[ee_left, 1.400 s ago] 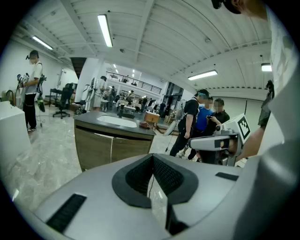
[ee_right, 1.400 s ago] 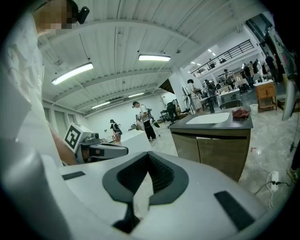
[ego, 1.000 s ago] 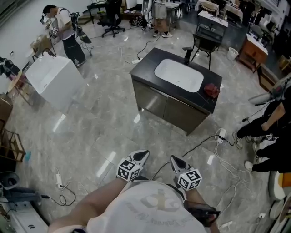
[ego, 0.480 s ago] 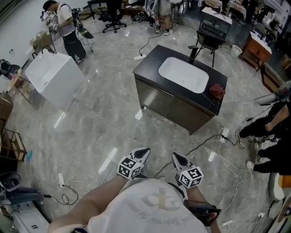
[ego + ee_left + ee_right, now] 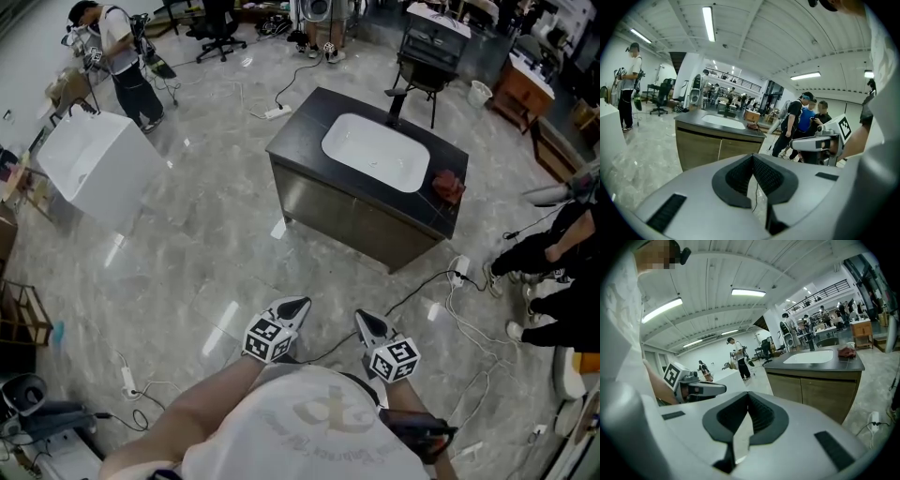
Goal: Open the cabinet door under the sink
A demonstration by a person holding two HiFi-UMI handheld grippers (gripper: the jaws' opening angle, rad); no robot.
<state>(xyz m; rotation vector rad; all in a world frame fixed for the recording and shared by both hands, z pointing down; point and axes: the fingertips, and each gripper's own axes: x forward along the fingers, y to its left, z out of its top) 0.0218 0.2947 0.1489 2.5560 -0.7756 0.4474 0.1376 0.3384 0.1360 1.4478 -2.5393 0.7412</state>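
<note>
The sink cabinet [image 5: 349, 217] stands in the middle of the floor with a black top, a white basin [image 5: 375, 152] and two shut brown doors facing me. The doors [image 5: 717, 151] show side by side in the left gripper view, and the same doors [image 5: 812, 395] appear in the right gripper view. My left gripper [image 5: 298, 306] and right gripper [image 5: 362, 320] are held close to my body, well short of the cabinet, pointing toward it. The left gripper [image 5: 753, 155] is shut with nothing in it. The right gripper [image 5: 748, 393] is shut and empty too.
A red cloth [image 5: 447, 184] lies on the counter's right end, and a black faucet [image 5: 394, 105] stands behind the basin. Cables and a power strip [image 5: 457, 272] lie on the floor right of the cabinet. A white tub [image 5: 94, 164] stands left, with people [image 5: 553, 251] at the right.
Both grippers have moved a little forward toward the cabinet along with the person. Their jaws have stayed shut, and the cabinet doors have not moved.
</note>
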